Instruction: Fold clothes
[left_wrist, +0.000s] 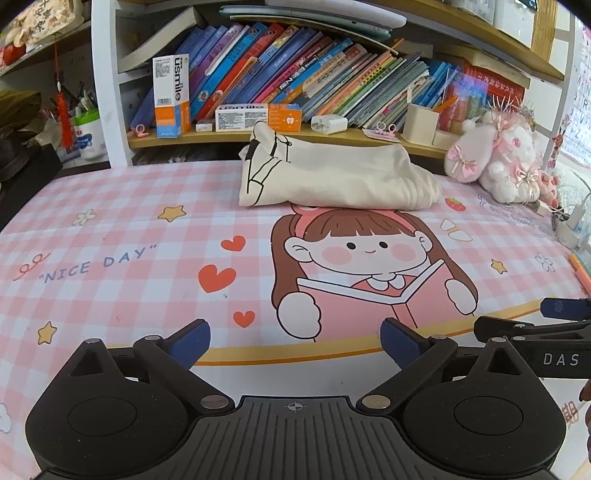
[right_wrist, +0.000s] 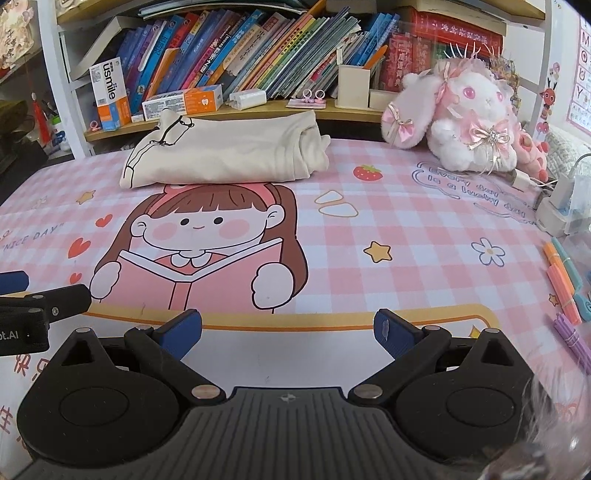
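Right now you hold both tools low over the near edge of the desk mat (left_wrist: 110, 229), side by side and empty. Your left gripper (left_wrist: 295, 338) has its blue pads spread wide with nothing between them, and your right gripper (right_wrist: 288, 328) is spread the same way. The cream garment (left_wrist: 332, 177) lies well ahead of both, at the far edge of the mat just in front of the bookshelf (left_wrist: 295, 136), touching neither tool. It already sits as a compact bundle, with layered edges showing at its right end and a black line drawing on its left end. A pink plush rabbit (right_wrist: 465, 110) sits to its right, near but apart. Judging by this, the fold looks finished or close to it, and you seem to be between steps. If another fold is wanted, you would need to reach forward across the mat and pinch an edge; which edges are loose cannot be told from here.
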